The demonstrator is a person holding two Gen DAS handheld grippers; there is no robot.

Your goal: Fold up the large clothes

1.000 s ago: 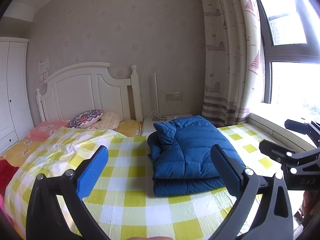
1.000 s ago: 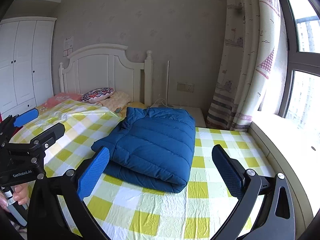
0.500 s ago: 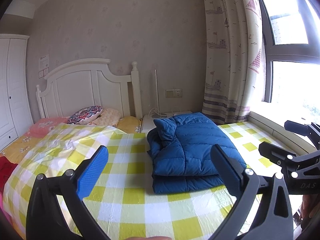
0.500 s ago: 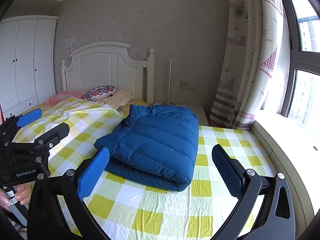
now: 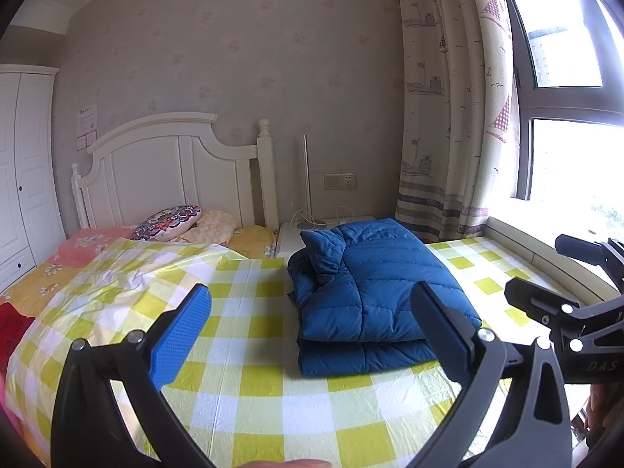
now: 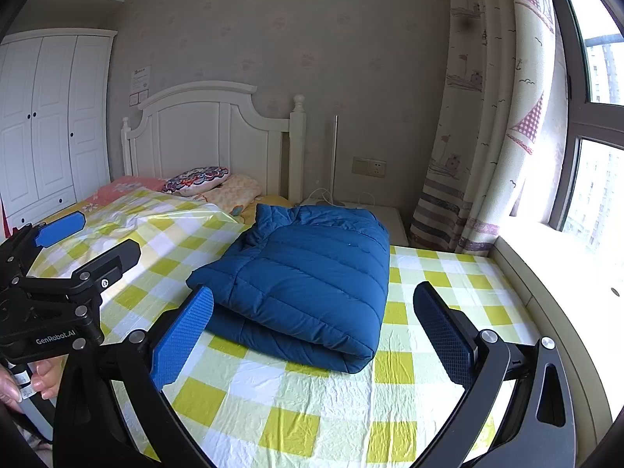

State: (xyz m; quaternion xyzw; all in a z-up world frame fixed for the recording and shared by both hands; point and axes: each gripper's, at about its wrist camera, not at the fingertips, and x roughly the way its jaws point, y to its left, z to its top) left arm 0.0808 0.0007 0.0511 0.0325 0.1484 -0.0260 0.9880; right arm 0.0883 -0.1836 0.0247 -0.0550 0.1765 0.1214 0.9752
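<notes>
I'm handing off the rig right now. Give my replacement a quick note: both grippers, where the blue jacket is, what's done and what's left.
Left gripper: open, holding nothing, held above the bed short of the jacket.
Right gripper: open, holding nothing, also short of the jacket.
Blue puffer jacket: lies folded in stacked layers on the yellow checked sheet, toward the window side of the bed, with its collar end toward the headboard. Neither gripper touches it.
Done: the jacket looks folded into a compact bundle.
Left: probably nothing but a check; if the layers look uneven, square up the near edge.
</notes>
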